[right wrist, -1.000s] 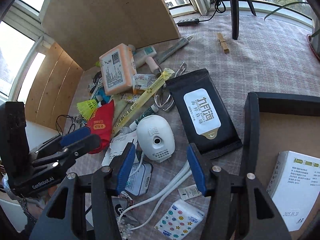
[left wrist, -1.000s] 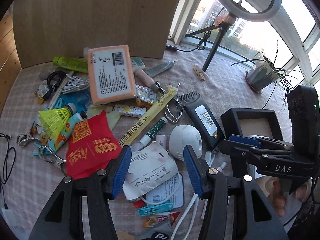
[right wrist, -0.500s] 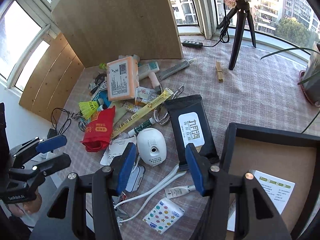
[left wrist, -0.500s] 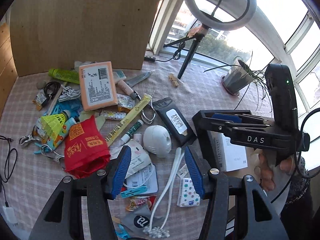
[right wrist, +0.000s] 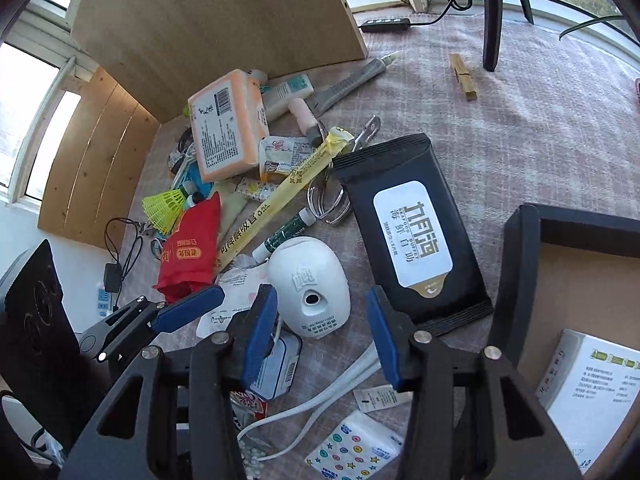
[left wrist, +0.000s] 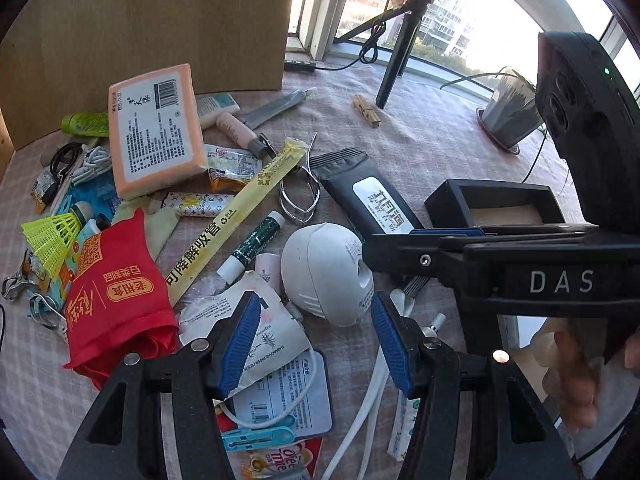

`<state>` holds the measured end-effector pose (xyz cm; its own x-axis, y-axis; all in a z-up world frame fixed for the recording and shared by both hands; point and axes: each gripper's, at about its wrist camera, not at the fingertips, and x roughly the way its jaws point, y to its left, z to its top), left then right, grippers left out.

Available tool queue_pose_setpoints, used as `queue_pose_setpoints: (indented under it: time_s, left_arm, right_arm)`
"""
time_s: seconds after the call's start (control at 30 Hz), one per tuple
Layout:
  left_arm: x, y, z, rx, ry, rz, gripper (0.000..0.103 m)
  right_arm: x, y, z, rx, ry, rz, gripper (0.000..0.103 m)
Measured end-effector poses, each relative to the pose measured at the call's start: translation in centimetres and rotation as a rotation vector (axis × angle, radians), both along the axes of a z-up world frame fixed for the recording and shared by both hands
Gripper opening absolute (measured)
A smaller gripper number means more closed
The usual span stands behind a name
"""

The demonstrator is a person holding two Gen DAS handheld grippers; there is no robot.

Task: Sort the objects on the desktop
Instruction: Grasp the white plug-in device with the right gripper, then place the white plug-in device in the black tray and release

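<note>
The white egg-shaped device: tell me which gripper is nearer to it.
Right. The right gripper has the white egg-shaped device just ahead of its open blue pads. The left gripper hangs beside it, over the paper packets.

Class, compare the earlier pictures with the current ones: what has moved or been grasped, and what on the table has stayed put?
Both grippers have dropped closer to the clutter. The right gripper now frames the white egg-shaped device, its jaws just closing a little, not yet touching. The left gripper hovers open over the paper packets. Nothing is held. The black wipes pack and black box stayed put.
</note>
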<state>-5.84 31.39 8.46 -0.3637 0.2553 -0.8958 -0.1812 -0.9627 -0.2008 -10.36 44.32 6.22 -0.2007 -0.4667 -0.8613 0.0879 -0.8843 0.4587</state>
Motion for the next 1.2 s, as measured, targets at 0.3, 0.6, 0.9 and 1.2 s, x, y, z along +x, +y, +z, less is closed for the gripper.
queue_pose_setpoints:
  time_s: [0.3, 0.6, 0.9, 1.2]
  left_arm:
    - [-1.4, 0.8, -2.4, -0.008, -0.035, -0.019, 0.056]
    - [-2.6, 0.6, -3.4, 0.049, -0.042, 0.002, 0.061]
    - [-2.3, 0.9, -2.1, 0.033, -0.003, -0.015, 0.051]
    - [-2.6, 1.5, -3.6, 0.019, -0.044, -0.024, 0.057]
  right_arm:
    - [-1.3, -1.4, -1.6, -0.014, -0.012, 0.012, 0.049]
    - [-1.7, -2.2, -2.7, -0.056, -0.049, 0.002, 0.054]
    - [-0.6, -1.9, -2.1, -0.052, -0.042, 0.000, 0.052]
    - [-0.7, -1.4, -2.9, -0.064, -0.052, -0.028, 0.055]
